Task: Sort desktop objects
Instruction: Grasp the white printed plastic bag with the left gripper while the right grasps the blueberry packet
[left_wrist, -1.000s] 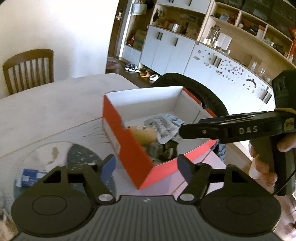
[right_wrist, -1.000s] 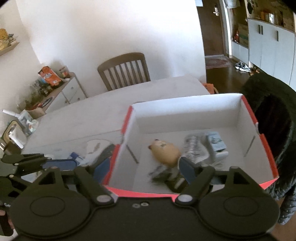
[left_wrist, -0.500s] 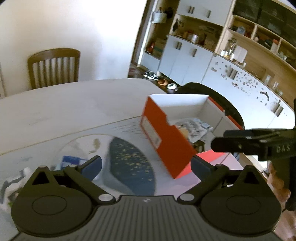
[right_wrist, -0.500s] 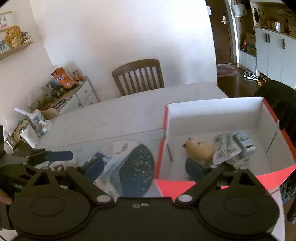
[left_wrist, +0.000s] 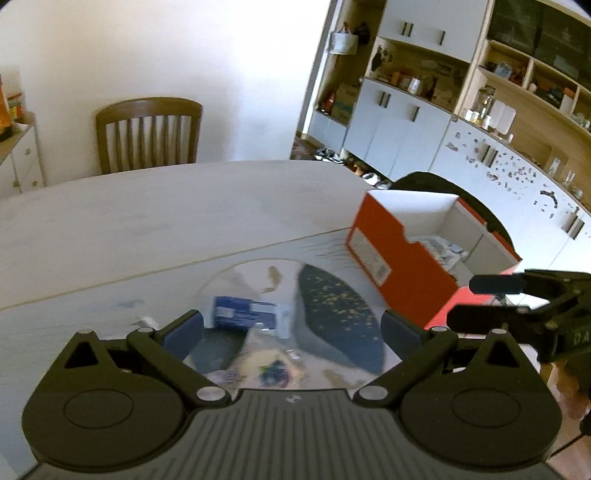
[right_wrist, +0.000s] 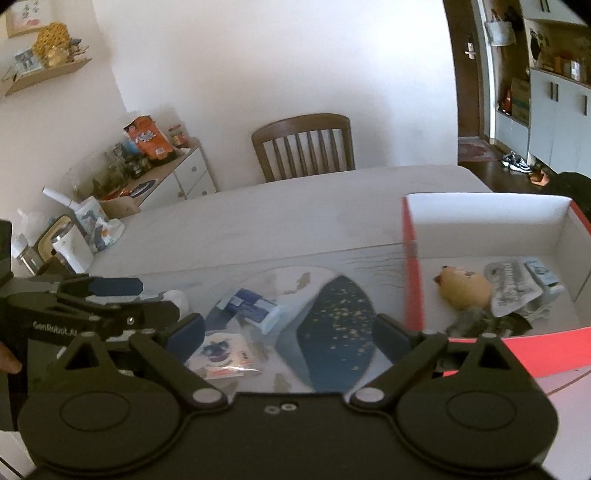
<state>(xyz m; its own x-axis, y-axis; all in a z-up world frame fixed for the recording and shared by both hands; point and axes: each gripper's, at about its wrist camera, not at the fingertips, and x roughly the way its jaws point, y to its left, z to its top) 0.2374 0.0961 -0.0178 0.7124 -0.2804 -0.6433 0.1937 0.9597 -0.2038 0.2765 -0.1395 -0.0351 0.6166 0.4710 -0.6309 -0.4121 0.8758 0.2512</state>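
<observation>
A red box (left_wrist: 402, 266) with white inside stands on the table at the right; in the right wrist view (right_wrist: 491, 221) it holds a tan plush toy (right_wrist: 463, 288), a silver packet (right_wrist: 511, 286) and other small items. On the table mat lie a blue-and-white pack (left_wrist: 243, 312) (right_wrist: 251, 308) and a clear packet with a dark print (right_wrist: 221, 352) (left_wrist: 275, 369). My left gripper (left_wrist: 291, 328) is open and empty above these. My right gripper (right_wrist: 290, 328) is open and empty above the mat, left of the box.
A round printed mat with a dark blue patch (right_wrist: 334, 325) (left_wrist: 332, 314) covers the near table. A wooden chair (right_wrist: 303, 146) stands at the far side. A sideboard with clutter (right_wrist: 147, 162) is at the left. Cabinets and shelves (left_wrist: 461, 122) line the right wall.
Both grippers have swung left, away from the box toward the mat. The box has slid to the right in both views and the loose packets have come into view. Both stay open.
</observation>
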